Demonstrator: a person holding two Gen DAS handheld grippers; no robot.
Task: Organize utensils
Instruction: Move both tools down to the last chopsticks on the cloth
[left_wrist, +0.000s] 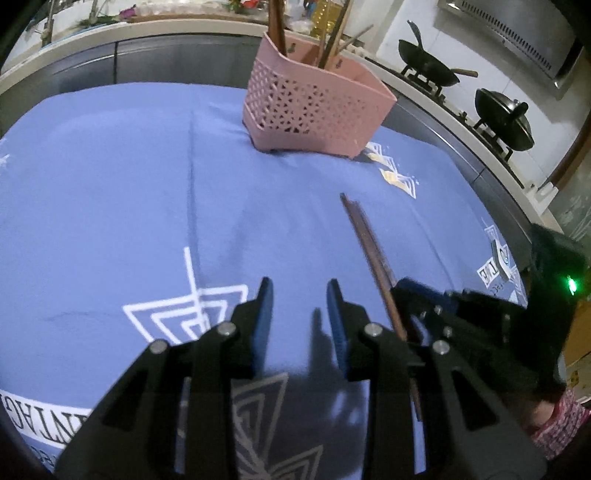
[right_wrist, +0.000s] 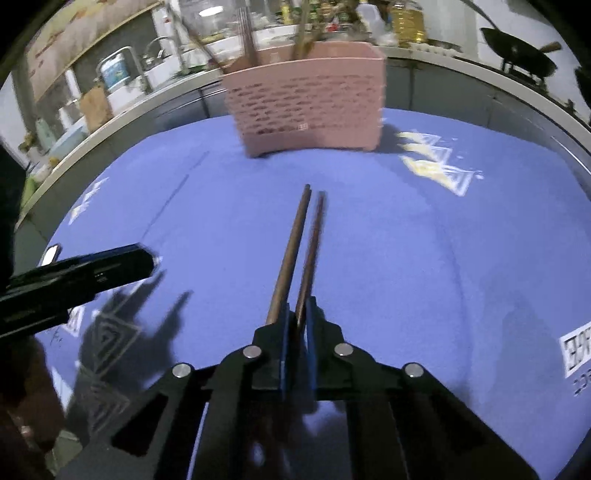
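Observation:
A pink perforated utensil holder stands at the far side of the blue tablecloth, with several brown chopsticks upright in it; it also shows in the right wrist view. My right gripper is shut on a pair of brown chopsticks that point forward toward the holder, above the cloth. In the left wrist view the same chopsticks and the right gripper show at the right. My left gripper is open and empty, low over the cloth; it shows at the left of the right wrist view.
The blue tablecloth with white patterns covers the table. Behind it runs a counter with two black woks on a stove at the right and a sink with bottles at the left.

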